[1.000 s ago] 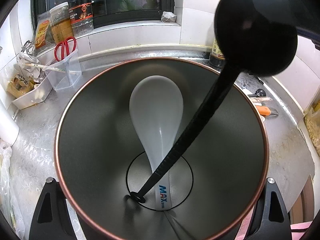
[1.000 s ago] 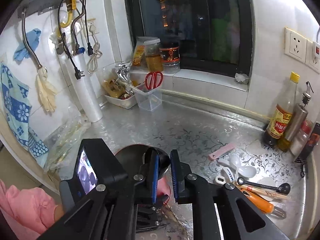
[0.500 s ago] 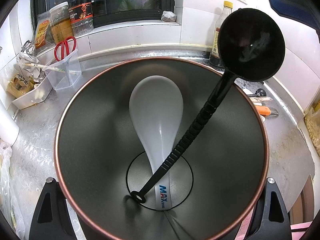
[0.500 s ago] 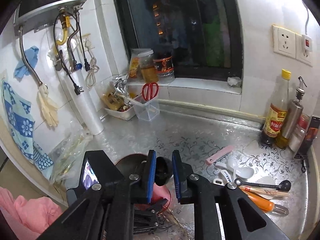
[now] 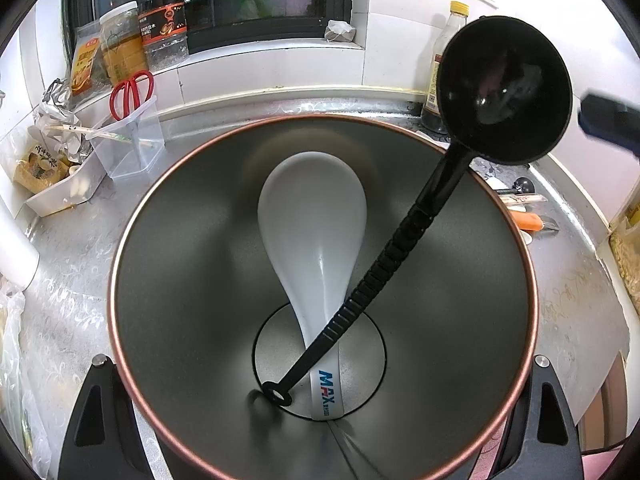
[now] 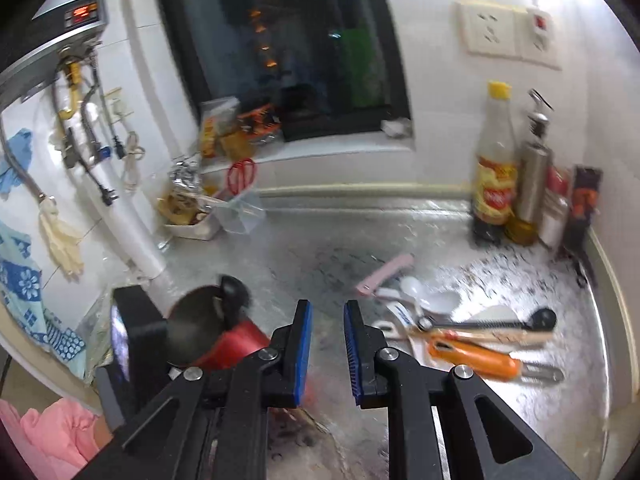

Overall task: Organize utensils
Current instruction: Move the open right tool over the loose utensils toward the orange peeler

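Note:
My left gripper [image 5: 320, 360] is shut on a steel cup [image 5: 168, 264] with a copper rim, one finger on each side. Inside the cup stand a white rice spoon [image 5: 312, 220] and a black ladle [image 5: 504, 88] that leans over the right rim. In the right wrist view the same cup [image 6: 236, 344] shows its red outside at the lower left. My right gripper [image 6: 327, 306] hovers over the counter to the cup's right, its blue pads a little apart with nothing between them. Ahead of it to the right lie loose utensils: a pink handle [image 6: 384, 276], white spoons [image 6: 428, 298], a black scoop [image 6: 500, 322] and an orange peeler [image 6: 472, 358].
Bottles [image 6: 496, 168] stand in the back right corner. A clear holder with red scissors [image 6: 242, 204] and a white tray [image 6: 192, 228] sit at the back left below the window. A white roll [image 6: 136, 240] leans on the left wall. The counter edge is near me.
My right gripper has drawn away from the ladle and swung right toward the loose utensils. The ladle has settled against the cup's right rim. The left gripper and cup have stayed still.

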A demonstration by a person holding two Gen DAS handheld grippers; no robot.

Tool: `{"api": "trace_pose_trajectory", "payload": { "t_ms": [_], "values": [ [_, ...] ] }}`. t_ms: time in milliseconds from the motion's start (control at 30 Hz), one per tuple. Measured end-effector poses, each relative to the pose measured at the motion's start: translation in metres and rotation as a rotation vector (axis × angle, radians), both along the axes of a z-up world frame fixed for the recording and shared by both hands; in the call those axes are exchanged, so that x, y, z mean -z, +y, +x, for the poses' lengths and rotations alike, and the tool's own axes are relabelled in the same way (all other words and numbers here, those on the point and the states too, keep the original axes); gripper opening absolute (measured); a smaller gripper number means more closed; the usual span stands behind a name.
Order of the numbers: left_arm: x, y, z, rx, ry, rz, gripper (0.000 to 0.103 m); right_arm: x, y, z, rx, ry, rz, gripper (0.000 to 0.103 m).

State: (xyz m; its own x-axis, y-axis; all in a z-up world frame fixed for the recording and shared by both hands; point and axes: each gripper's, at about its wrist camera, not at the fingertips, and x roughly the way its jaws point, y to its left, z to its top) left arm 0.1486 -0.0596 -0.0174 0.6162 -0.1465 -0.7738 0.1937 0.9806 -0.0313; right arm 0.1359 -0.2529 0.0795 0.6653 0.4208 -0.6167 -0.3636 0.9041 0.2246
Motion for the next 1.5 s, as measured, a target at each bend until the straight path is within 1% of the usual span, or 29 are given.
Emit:
{"api": "trace_pose_trajectory", "payload": {
  "t_ms": [267,433,500,600,800,867,900,933,1067,1133,1367,1500],
  "values": [
    [-0.002,-0.001,0.001,-0.009,0.005,0.009,0.089,0.016,-0.059,0.001,0.179,0.043,0.023,0.018],
    [-0.003,-0.002,0.001,-0.026,0.005,0.014,0.089,0.028,-0.095,0.000,0.298,0.069,0.016,0.018],
    [-0.003,-0.002,0.001,-0.035,0.005,0.014,0.089,0.037,-0.107,0.001,0.333,0.100,0.015,0.018],
    [-0.003,-0.003,0.000,-0.050,0.005,0.014,0.089,0.056,-0.122,0.002,0.379,0.172,0.018,0.018],
    [-0.005,-0.004,-0.002,-0.076,0.006,0.014,0.089,0.093,-0.139,0.005,0.417,0.295,0.036,0.018],
    [-0.005,-0.003,-0.004,-0.081,0.006,0.014,0.089,0.103,-0.144,0.006,0.430,0.331,0.053,0.024],
    [-0.005,-0.003,-0.004,-0.083,0.007,0.013,0.090,0.107,-0.146,0.006,0.436,0.342,0.063,0.031],
    [-0.005,-0.003,-0.005,-0.085,0.007,0.013,0.090,0.111,-0.148,0.007,0.440,0.353,0.075,0.035],
    [-0.006,0.001,-0.008,-0.104,0.007,0.012,0.090,0.123,-0.152,0.011,0.450,0.384,0.101,0.036],
    [-0.006,0.005,-0.008,-0.115,0.008,0.009,0.090,0.127,-0.158,0.013,0.468,0.395,0.132,0.048],
    [-0.006,0.011,-0.009,-0.142,0.008,0.000,0.089,0.132,-0.177,0.022,0.523,0.413,0.239,0.049],
    [-0.006,0.014,-0.008,-0.146,0.008,-0.004,0.089,0.137,-0.192,0.031,0.566,0.442,0.347,0.049]
  ]
}}
